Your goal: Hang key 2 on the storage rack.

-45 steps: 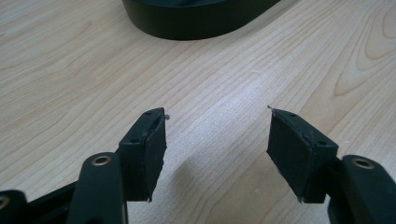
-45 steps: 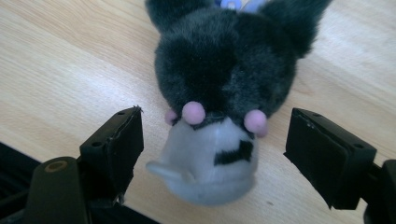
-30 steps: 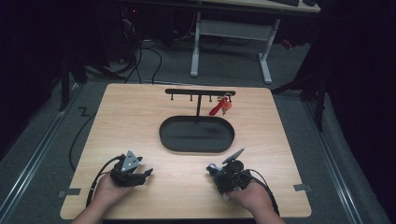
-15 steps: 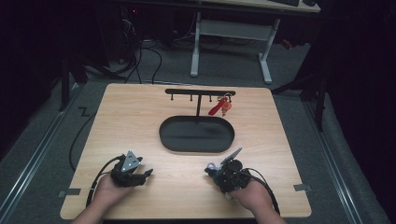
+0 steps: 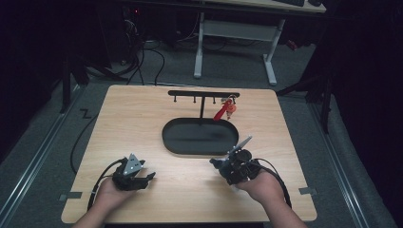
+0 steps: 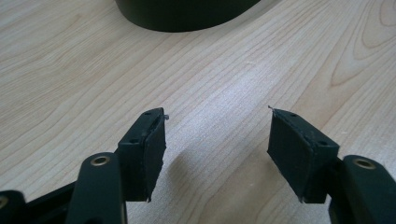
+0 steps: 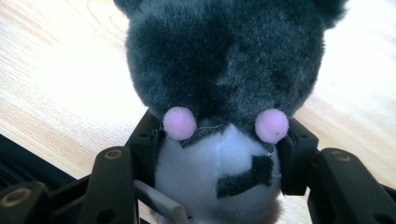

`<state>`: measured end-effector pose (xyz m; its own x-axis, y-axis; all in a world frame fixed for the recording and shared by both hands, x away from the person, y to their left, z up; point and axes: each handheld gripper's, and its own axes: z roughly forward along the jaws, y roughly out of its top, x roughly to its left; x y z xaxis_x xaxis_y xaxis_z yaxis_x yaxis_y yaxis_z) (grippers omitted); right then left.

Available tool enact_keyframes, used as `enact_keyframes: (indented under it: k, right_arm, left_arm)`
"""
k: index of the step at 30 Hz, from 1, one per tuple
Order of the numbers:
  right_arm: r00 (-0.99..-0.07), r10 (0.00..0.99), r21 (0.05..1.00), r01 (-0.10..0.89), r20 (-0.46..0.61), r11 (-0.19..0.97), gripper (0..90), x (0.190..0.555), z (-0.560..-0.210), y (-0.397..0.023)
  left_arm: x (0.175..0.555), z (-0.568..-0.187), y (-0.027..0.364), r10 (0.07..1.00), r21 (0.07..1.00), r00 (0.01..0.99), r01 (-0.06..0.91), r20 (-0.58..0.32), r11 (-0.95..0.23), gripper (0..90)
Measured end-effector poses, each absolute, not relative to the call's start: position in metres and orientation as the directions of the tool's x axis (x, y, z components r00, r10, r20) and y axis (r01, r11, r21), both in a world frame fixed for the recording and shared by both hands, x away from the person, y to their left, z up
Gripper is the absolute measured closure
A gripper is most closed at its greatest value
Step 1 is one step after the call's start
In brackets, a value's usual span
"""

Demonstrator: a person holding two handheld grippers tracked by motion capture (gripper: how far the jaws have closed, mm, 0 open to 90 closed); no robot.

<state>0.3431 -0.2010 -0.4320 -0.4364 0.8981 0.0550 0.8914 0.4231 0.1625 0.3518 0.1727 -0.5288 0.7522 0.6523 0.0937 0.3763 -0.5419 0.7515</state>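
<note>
Plush toy (image 7: 224,93), dark grey fur, white belly, two pink pompoms, pinched in right gripper (image 7: 219,158) near table's (image 5: 142,109) right front, jaws just closing; left gripper (image 6: 217,154) spread, empty; pale wood, dim room.

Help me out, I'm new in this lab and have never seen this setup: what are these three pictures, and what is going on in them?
No robot here: a person sits at a wooden table and holds a hand-held gripper in each hand. The high view looks down from above the person's side. The other two come from small cameras riding on the grippers, looking along their black jaws.

On the table lie a black oval tray and behind it a black rack with hooks, where a red key tag hangs.

The left gripper rests low over bare wood, its jaws open with nothing between them. The right gripper has just been closing its jaws, and they now press on a small plush toy: dark grey fur, pink cheeks, a white chest with a black bow tie.
</note>
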Motion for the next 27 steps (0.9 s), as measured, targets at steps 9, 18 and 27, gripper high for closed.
enact_keyframes:
  k: [9,18,27]
  right_arm:
    - [-0.453,0.891,0.176,0.881,0.042,0.439,45.8,0.362,-0.400,-0.205]
    - [-0.447,0.893,0.185,0.883,0.053,0.431,45.7,0.382,-0.372,-0.204]
    - [-0.449,0.891,0.201,0.880,0.064,0.429,45.7,0.400,-0.356,-0.195]
  left_arm:
    - [0.353,-0.529,0.174,0.654,0.755,0.751,0.376,0.092,-0.538,36.6]
    - [0.353,-0.529,0.175,0.653,0.754,0.751,0.376,0.092,-0.539,36.6]
    - [0.353,-0.529,0.176,0.653,0.752,0.751,0.377,0.092,-0.540,36.5]
